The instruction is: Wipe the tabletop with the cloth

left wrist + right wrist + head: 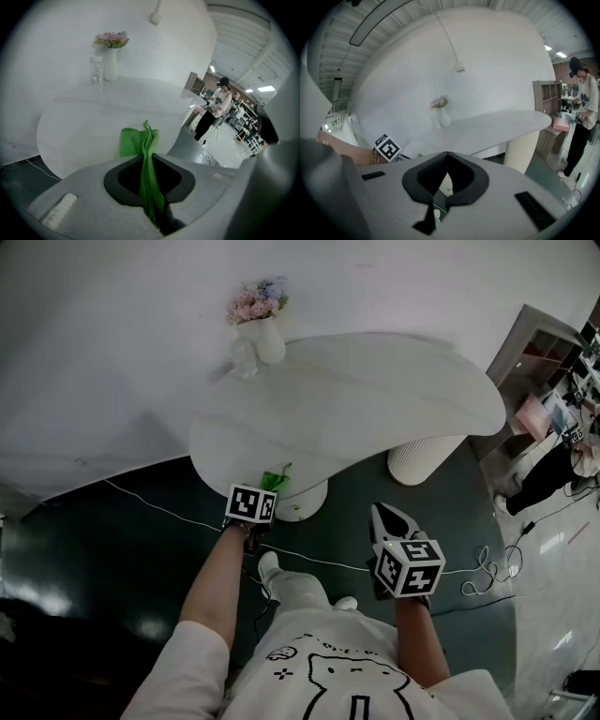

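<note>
White wall, dark floor, and between them the pale rounded table (375, 399) — that's the stage. At the table's far edge, against the wall, a white vase (268, 338) of pink flowers stands with a clear glass (243, 360) just beside it.

Now to the table's near edge: the left gripper (260, 493) is right at the rim, jaws clamped tight on the green cloth (140, 145). It's pinched into an upright fold between them, and its free end pokes out over the tabletop's edge. Whether the cloth actually touches the table, I can't tell.

The right gripper (391, 521) hangs off the table, out over the floor near the ribbed pedestal (427, 457) — jaws closed tip to tip, nothing in them.

A thin white cable (159, 507) trails across the floor in front of the table's near side. Beyond the table's right end, a person (216, 108) stands by a shelf unit (547, 101).
</note>
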The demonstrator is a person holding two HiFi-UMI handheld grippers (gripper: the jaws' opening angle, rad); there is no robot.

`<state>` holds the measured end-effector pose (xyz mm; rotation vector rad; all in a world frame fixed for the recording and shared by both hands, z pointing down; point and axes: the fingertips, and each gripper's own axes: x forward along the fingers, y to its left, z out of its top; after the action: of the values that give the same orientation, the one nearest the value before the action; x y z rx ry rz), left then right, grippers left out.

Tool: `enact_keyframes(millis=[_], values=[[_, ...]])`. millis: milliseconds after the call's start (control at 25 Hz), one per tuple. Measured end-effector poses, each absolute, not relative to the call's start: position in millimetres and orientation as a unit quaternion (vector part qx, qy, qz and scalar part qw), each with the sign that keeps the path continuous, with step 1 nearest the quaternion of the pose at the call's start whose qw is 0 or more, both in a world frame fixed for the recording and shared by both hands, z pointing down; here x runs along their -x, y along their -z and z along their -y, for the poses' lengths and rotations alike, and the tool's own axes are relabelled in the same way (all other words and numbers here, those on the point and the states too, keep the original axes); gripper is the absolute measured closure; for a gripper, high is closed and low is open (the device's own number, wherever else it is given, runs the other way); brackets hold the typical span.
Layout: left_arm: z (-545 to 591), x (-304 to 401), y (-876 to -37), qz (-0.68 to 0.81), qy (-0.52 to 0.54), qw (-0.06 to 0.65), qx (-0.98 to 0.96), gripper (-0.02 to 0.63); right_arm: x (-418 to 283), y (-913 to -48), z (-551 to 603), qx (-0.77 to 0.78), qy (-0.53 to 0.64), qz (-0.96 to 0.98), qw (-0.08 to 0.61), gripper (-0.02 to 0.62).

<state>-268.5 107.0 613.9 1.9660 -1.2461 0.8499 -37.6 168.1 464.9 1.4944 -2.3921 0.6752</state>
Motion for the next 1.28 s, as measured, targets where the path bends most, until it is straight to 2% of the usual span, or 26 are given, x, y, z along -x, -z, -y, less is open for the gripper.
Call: enact_keyframes(millis=[280,520,880,1280], values=[[-110.8,250.6,-607.8,0.488,-0.299,0.341,-0.746,0.560,-8.5,-460.1,-175.8,-0.537,-0.235,0.803,0.109,0.595],[-76.2,216.4,-551.2,0.508,-0.220,0.293,-0.780,0.560,-38.4,-453.0,-161.1,-0.558,-0.233,0.790,0.097,0.595],[-32.6,173.0,-444.9,0.548,-0.127,0.181,-0.807,0.560,-66.3,-419.5,-109.0,-0.558,-0.178,0.804,0.104,0.595],[23.4,157.0,-385.9,0.569,-0.042,0.132,-0.811,0.560,-68.6,-381.7,-27.0,-0.537,-0.124,0.828,0.104,0.595]])
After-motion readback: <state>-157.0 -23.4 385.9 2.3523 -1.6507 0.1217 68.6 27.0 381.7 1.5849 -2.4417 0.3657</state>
